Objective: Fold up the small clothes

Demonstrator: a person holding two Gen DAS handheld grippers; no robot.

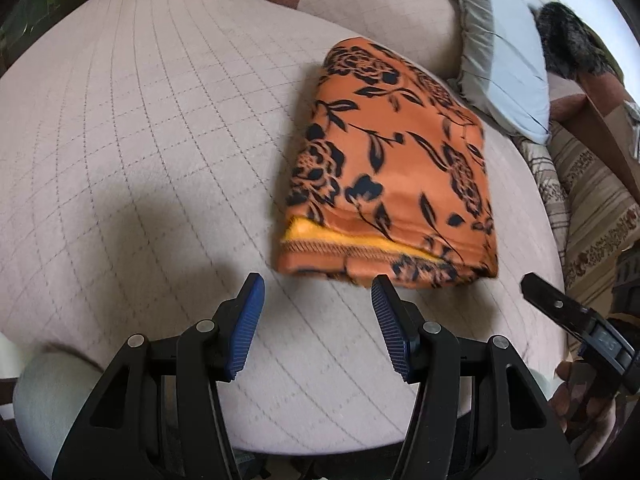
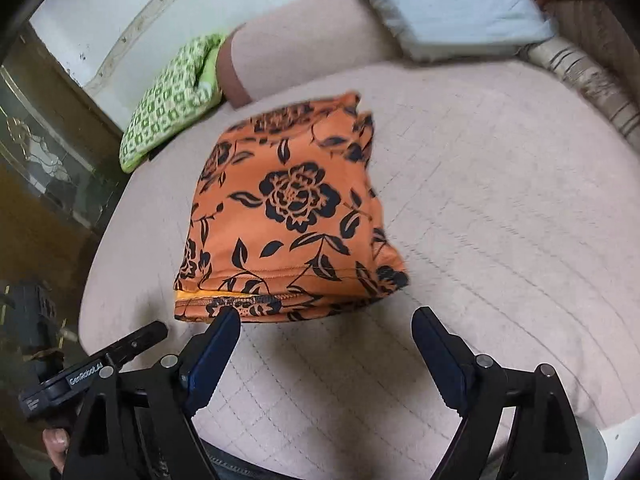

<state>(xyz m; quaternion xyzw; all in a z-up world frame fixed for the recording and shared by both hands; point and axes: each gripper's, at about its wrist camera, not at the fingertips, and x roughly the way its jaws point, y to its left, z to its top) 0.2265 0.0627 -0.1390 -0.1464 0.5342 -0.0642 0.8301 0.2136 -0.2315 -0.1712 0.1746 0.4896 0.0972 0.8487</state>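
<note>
A folded orange garment [image 1: 392, 168] with a black flower print lies flat on the pink quilted bed cover [image 1: 140, 140]; a yellow lining shows at its near edge. My left gripper [image 1: 318, 284] hovers just short of that near edge, open, with only bed cover between its blue pads. In the right wrist view the same garment [image 2: 288, 216] lies straight ahead. My right gripper [image 2: 328, 316] stands wide open just before its near hem, its left fingertip [image 2: 230, 320] close to the hem, nothing between the fingers. Each gripper shows at the edge of the other's view.
A green patterned pillow [image 2: 172, 100] lies at the far left of the bed, beside a pink bolster [image 1: 380, 4]. A pale blue frilled pillow [image 1: 508, 68] and a dark furry item [image 1: 568, 44] sit at the far right. Striped bedding [image 1: 592, 184] borders the right edge.
</note>
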